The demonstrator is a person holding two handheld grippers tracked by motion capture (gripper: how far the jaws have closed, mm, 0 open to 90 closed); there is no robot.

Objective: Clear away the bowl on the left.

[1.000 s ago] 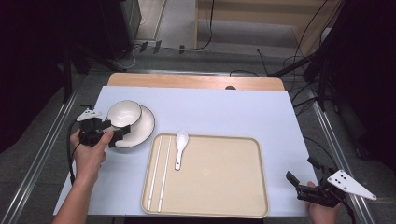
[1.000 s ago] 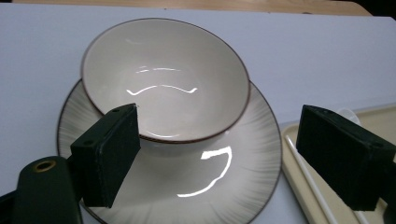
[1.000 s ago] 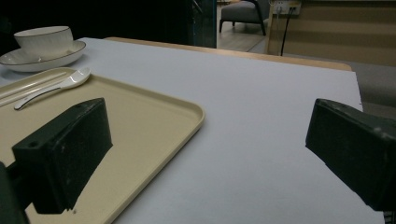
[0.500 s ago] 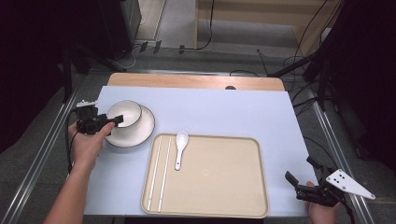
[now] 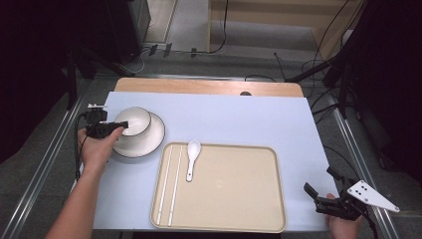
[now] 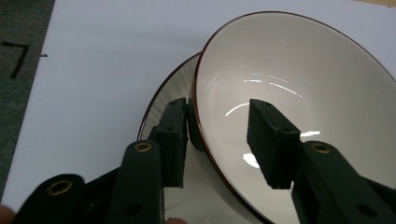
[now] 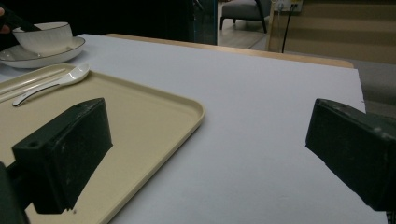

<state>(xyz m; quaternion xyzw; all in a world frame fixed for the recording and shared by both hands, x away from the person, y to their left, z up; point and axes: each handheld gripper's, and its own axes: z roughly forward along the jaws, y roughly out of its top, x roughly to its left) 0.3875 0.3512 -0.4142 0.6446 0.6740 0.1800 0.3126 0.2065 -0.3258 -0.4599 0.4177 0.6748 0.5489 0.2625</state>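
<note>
A white bowl (image 5: 135, 121) with a dark rim stands on a white plate (image 5: 149, 144) at the table's left. My left gripper (image 5: 122, 125) straddles the bowl's near-left rim. In the left gripper view one jaw lies outside against the bowl (image 6: 299, 79) wall and the other hangs inside, with a gap to the wall. The jaws of this gripper (image 6: 219, 112) have just been closing, with the rim between them. My right gripper (image 5: 321, 181) rests open at the table's front right corner, nothing between its jaws (image 7: 210, 140).
A beige tray (image 5: 239, 199) lies front and centre, holding a white spoon (image 5: 192, 157) and a pair of chopsticks (image 5: 169, 184) at its left side. The blue-white mat covers the table; a wooden strip (image 5: 209, 87) runs along the far edge.
My left hand moved away from me along the plate's left side and set its jaws over the bowl's rim, the jaws narrowing. The right gripper kept still.
</note>
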